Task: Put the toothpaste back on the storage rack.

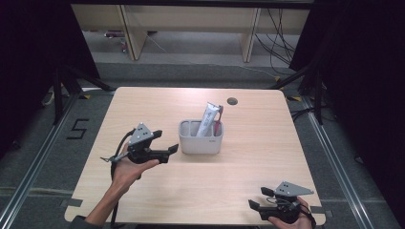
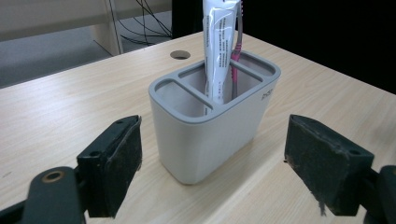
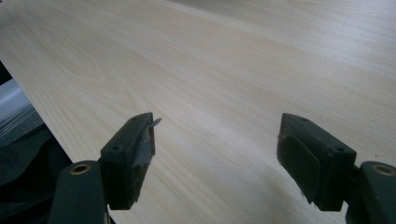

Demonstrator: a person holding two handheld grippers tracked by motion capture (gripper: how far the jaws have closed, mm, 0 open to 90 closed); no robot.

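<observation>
Left gripper jaws apart, lined up beside the holder, likely to grab it. Right gripper jaws apart, parked over bare surface.

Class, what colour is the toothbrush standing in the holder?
Pink. The toothbrush shows best in the left gripper view, behind the white tube.

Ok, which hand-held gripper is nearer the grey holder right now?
Left. The left hand-held gripper sits just beside the grey holder, jaws open toward it. The right hand-held gripper is far off at the table's near right edge.
</observation>
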